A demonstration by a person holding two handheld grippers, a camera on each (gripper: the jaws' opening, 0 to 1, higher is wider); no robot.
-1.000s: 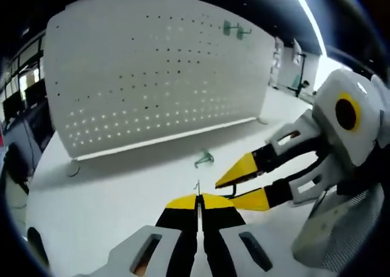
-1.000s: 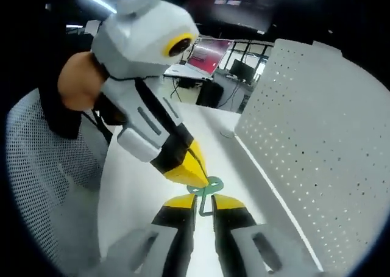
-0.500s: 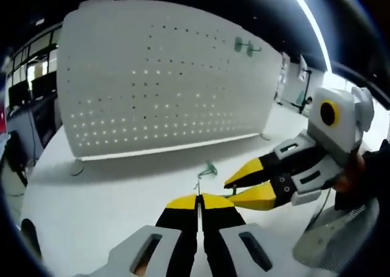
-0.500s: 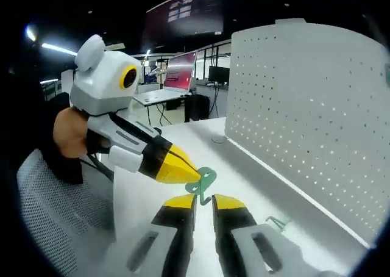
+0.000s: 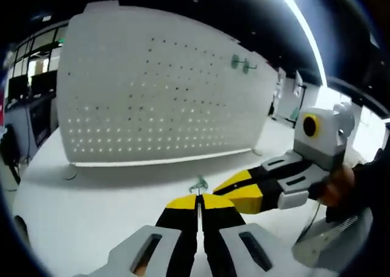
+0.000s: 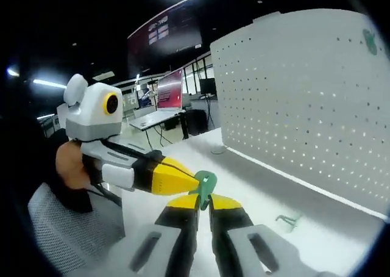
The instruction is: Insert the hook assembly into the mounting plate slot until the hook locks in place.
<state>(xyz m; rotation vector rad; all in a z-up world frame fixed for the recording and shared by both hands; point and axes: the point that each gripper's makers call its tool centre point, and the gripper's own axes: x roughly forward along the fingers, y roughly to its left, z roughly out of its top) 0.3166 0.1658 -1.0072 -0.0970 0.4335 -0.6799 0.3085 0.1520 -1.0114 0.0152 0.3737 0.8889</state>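
2 tongs (image 6: pixel 200 199) (image 5: pixel 198 199) pinch green hook (image 6: pixel 205 184); right tongs closed since earlier.

My right gripper (image 6: pixel 202 199) pinches a green hook (image 6: pixel 204 185) against the left gripper's (image 6: pixel 194 179) tip. The pegboard (image 6: pixel 304 100) stands right of the hook; a second hook (image 6: pixel 287 219) lies near its base.

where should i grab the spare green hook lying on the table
Take the spare green hook by its straight middle section, coming down from above. It lies flat on the white table out in front of the pegboard, so the bent ends offer little to pinch; its fine shape is too small to tell.
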